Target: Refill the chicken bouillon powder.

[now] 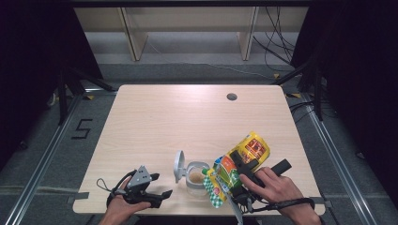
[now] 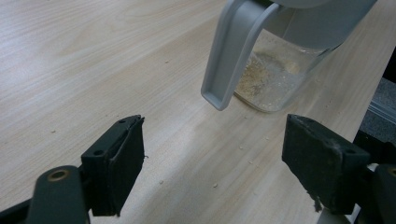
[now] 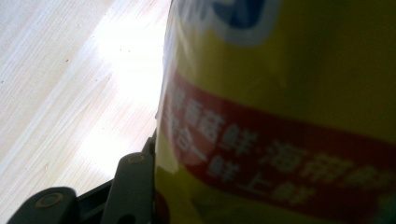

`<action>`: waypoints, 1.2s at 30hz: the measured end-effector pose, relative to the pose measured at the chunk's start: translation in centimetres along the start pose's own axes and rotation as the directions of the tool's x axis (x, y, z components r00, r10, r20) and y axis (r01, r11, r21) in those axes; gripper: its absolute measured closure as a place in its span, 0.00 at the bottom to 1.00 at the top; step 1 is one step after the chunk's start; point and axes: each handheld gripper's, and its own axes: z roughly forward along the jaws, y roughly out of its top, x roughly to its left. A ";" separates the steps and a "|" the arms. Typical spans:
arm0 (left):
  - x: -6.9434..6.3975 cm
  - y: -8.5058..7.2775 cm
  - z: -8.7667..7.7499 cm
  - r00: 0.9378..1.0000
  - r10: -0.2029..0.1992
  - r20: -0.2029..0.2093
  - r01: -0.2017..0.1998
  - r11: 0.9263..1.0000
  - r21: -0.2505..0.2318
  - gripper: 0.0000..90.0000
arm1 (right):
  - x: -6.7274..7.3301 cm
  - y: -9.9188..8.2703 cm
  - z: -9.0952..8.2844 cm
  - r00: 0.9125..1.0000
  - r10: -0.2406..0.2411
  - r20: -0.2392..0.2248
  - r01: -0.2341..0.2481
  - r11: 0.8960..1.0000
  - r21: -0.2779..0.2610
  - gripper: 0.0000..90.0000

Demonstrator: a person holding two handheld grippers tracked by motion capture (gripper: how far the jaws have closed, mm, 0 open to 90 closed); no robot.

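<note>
Right gripper [image 1: 234, 176] clamped on yellow bag [image 1: 237, 164], long axis tilted, mouth down-left over jar [image 1: 197, 178]; left gripper [image 1: 157, 194] spread, empty, jar just ahead.

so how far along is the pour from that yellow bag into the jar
Done: the jar stands with its grey lid flipped open, and a thin layer of pale granules covers its bottom. In hand: the right gripper clamps the yellow bag, tilted with its lower end over the jar's mouth. Left: most of the jar is unfilled, and the lid needs closing; the left gripper waits open beside it.
</note>
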 end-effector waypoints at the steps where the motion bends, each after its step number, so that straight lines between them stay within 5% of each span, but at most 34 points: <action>1: 0.0 0.0 0.0 1.000 0.000 -0.001 0.000 1.000 0.001 0.23 | 0.0 0.0 0.0 1.000 0.002 -0.001 -0.002 1.000 -0.001 0.62; 6: 0.0 0.0 0.0 1.000 0.003 -0.002 -0.003 1.000 0.000 0.23 | 0.1 0.2 0.0 1.000 0.028 -0.008 -0.028 1.000 0.005 0.62; 11: 0.1 0.0 0.0 1.000 0.013 -0.008 -0.013 1.000 0.009 0.23 | 0.0 0.2 0.1 1.000 0.025 -0.012 -0.025 1.000 0.004 0.62; 12: 0.0 0.0 0.1 1.000 0.003 -0.006 -0.003 1.000 -0.001 0.23 | -0.2 0.1 0.2 1.000 -0.004 -0.010 0.004 1.000 -0.003 0.62; 13: -0.2 -0.1 0.1 1.000 -0.015 0.005 0.015 1.000 -0.018 0.23 | 0.0 0.2 0.1 0.999 0.029 -0.013 -0.029 1.000 0.006 0.62; 16: -0.2 -0.1 0.1 1.000 -0.018 0.005 0.018 1.000 -0.019 0.23 | -0.2 0.1 0.2 1.000 -0.001 -0.011 0.001 1.000 -0.001 0.62; 36: -0.2 -0.1 0.1 1.000 -0.013 0.005 0.013 1.000 -0.014 0.23 | -0.2 0.0 0.0 1.000 0.004 -0.011 -0.004 1.000 -0.002 0.62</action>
